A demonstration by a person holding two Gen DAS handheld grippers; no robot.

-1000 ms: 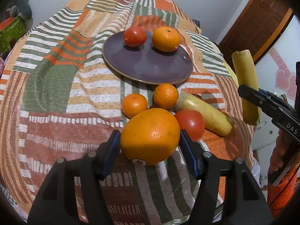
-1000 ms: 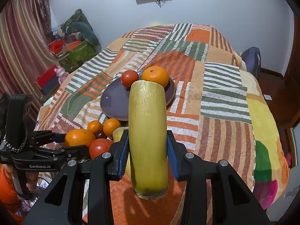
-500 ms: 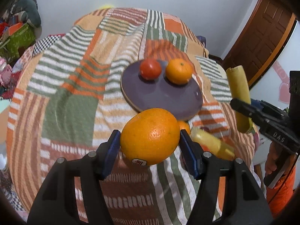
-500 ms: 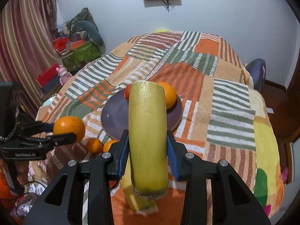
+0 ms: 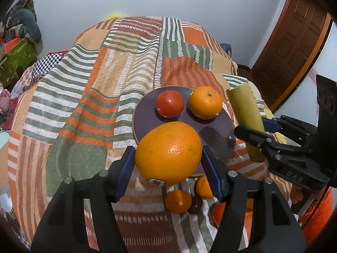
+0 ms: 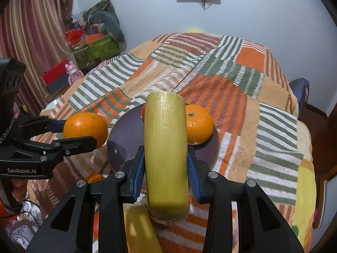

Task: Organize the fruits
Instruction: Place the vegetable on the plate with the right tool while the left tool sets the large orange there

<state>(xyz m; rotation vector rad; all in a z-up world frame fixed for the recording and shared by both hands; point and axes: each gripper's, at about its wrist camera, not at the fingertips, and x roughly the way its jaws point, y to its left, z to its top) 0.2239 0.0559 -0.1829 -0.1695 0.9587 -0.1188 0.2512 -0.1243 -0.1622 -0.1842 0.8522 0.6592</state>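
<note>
1. The left gripper [image 5: 168, 164] pinches an orange [image 5: 168, 154] over the near rim of the plate [image 5: 145, 124]. Best practice: lower it onto bare plate short of the tomato [image 5: 169, 103] and tangerine [image 5: 205, 102] ahead before loosening.
2. The right gripper [image 6: 166, 166] clamps a yellow stalk [image 6: 165, 147] lengthwise, plate just beyond its tips; lay it flat so it cannot roll.
3. Small oranges [image 5: 178, 198] wait on the blanket [image 5: 73, 105] below the left jaws.

Your yellow stalk [image 6: 165, 156] hides most of red fruit [image 6: 143, 111] on plate [image 6: 126, 139]. Big orange [image 5: 168, 152] covers plate's near rim. Second stalk [image 6: 141, 229] blurred, cut off at bottom edge. Dark fruit [image 5: 194, 204] below, identity unclear.
</note>
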